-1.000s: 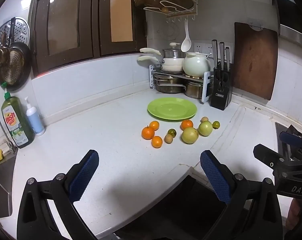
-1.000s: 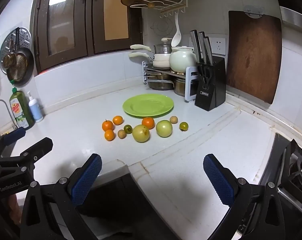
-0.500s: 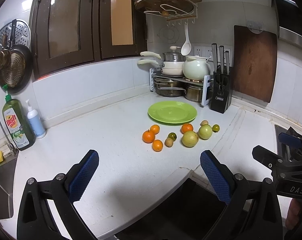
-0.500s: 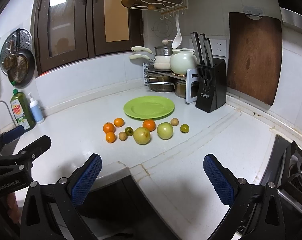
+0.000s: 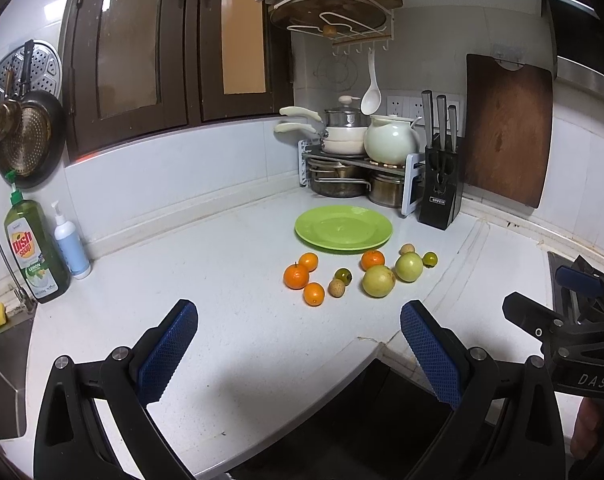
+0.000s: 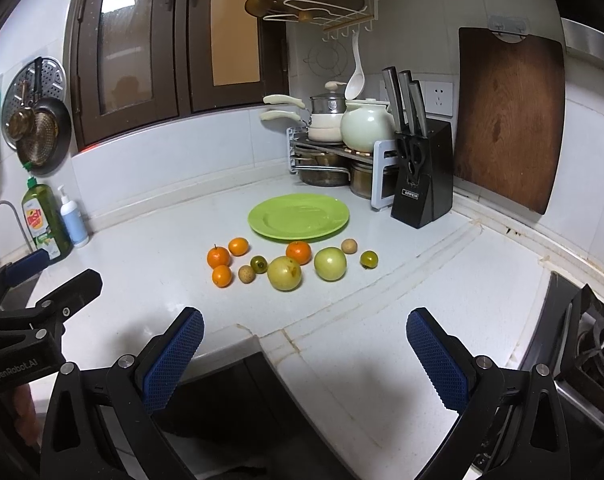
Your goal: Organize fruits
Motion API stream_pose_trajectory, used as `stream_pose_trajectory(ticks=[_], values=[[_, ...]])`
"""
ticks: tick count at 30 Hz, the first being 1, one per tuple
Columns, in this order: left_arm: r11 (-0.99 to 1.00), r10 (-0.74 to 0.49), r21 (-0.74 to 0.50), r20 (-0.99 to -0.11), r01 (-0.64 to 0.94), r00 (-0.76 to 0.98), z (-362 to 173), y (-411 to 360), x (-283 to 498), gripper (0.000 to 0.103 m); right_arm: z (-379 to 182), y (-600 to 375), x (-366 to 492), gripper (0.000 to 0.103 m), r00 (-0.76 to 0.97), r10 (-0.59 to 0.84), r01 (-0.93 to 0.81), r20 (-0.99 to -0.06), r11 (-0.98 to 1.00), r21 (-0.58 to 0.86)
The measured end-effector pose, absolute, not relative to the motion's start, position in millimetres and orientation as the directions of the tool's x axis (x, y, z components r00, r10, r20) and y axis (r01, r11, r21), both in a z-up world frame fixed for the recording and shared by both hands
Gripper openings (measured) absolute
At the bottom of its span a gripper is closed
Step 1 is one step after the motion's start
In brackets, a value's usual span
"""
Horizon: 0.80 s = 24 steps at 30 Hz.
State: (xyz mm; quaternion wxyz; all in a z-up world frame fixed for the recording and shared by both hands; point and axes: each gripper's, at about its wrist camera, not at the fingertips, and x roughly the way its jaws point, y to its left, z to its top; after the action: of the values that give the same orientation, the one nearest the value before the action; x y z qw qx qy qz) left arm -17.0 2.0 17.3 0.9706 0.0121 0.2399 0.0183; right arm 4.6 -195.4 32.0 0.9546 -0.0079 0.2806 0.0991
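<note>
Both grippers hang spread and empty over the near counter edge, with the fruit lying loose short of the green plate.

The left gripper (image 5: 297, 340) and right gripper (image 6: 304, 344) are level and side by side, blue pads wide apart and holding nothing; each shows at the edge of the other's view, and a bit of hand (image 5: 586, 432) is cut off by the frame. Beyond them on the white countertop (image 6: 382, 300) lie four oranges, one at (image 6: 221, 276), a yellow-green guava (image 6: 284, 273), a greener one (image 6: 330, 263), two small dark-green fruits and two small brown ones too small to identify. The green plate (image 6: 298, 216) sits bare just behind. Farthest back stand the knife block (image 6: 422, 184) and pot rack (image 6: 330, 156).
</note>
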Motion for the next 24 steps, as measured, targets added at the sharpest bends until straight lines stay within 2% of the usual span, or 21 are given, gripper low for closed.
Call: stream_pose_trajectory(ticks=[24], values=[[0.999,0.034,0.028,-0.463,-0.023,0.886,19.1,-0.8,-17.6,0.103,35.7,-193.2,6.1,0.102,0.826,0.184,-0.195,-0.533,0.980,0.036]])
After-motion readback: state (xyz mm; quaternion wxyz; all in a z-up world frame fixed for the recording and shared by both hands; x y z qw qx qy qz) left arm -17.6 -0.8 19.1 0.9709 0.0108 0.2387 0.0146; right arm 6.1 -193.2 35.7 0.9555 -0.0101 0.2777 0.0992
